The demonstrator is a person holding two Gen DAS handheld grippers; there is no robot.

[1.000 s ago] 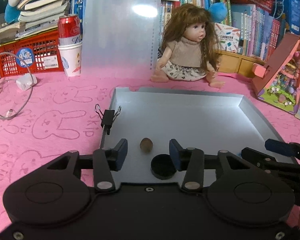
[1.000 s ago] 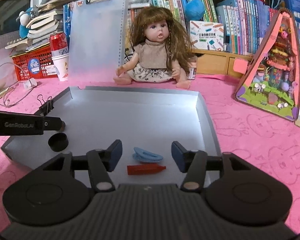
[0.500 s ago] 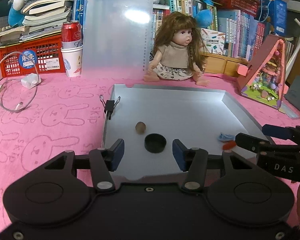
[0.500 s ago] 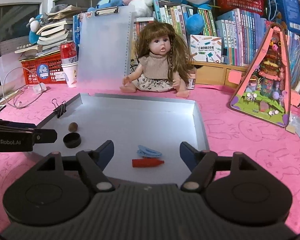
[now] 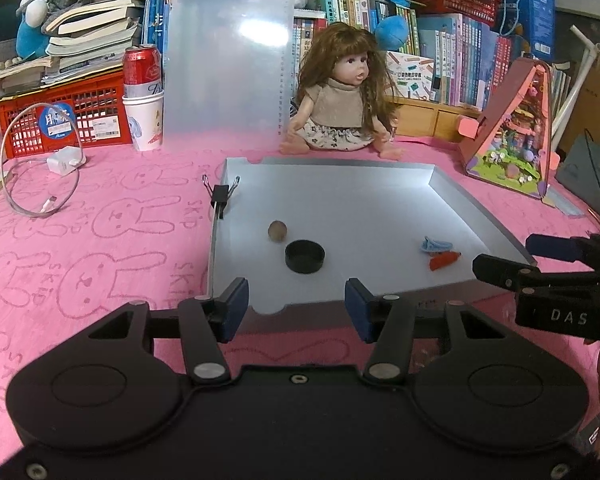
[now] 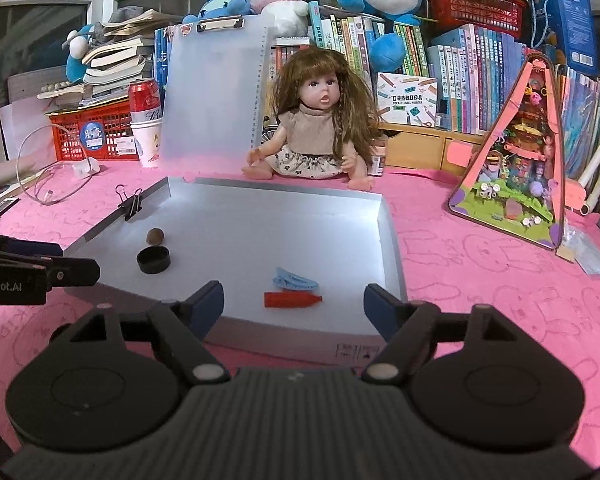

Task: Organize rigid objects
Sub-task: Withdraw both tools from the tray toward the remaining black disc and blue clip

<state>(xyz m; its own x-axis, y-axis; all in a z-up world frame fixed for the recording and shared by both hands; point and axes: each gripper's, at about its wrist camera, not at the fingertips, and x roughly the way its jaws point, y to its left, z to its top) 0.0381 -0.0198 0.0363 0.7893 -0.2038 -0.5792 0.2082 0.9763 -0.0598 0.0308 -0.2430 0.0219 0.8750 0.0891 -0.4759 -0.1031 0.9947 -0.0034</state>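
Note:
A shallow grey tray (image 5: 476, 208) (image 6: 390, 232) lies on the pink cloth. In it rest a brown nut (image 5: 277, 231) (image 6: 155, 236), a black cap (image 5: 304, 256) (image 6: 153, 260), a blue hair clip (image 5: 435, 245) (image 6: 295, 282) and a red cap-like piece (image 5: 444, 260) (image 6: 292, 300). My left gripper (image 5: 296, 306) is open over the tray's near edge, nothing between its fingers. My right gripper (image 6: 294, 306) hovers at the near edge, its jaws opening with nothing between them; the red piece lies just ahead. A black binder clip (image 5: 220, 194) (image 6: 130, 205) grips the tray's left wall.
A doll (image 5: 342, 100) (image 6: 320, 128) sits behind the tray, a clear clipboard (image 5: 224, 64) leaning beside it. A can in a paper cup (image 5: 144, 96), a red crate (image 5: 60, 116) and a white charger cable (image 5: 40, 176) stand at left. A triangular toy house (image 6: 520, 160) stands at right. Books line the back.
Both grippers have drawn back from the tray toward its near edge. The right gripper's jaws have spread wider. The objects in the tray have not moved.

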